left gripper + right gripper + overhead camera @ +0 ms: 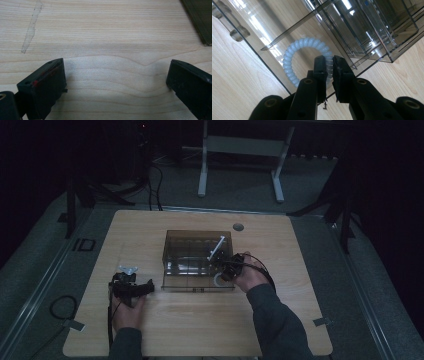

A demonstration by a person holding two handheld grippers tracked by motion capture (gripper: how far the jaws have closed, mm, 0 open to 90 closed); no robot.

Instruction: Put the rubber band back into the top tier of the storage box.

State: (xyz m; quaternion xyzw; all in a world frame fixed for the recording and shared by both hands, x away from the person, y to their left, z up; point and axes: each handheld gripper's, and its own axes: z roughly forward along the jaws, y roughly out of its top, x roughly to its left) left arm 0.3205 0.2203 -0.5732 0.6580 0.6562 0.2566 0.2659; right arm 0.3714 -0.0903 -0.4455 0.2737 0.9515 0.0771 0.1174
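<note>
Pale blue-white coiled plastic hair ring, ribbed and glossy, inside the smoky transparent plastic organiser box, in its near right corner compartment. The right gripper reaches over the box's near wall, jaws clamped on the ring's coil; the pinched stretch is hidden between them. The left gripper rests left of the box on the light wooden table, jaws wide apart, nothing between them. A white stick-like object farther back in the box is too small to identify.

Both hands at the table
Left gripper rests with jaws wide apart; right gripper pinches the coil hair tie.
</note>
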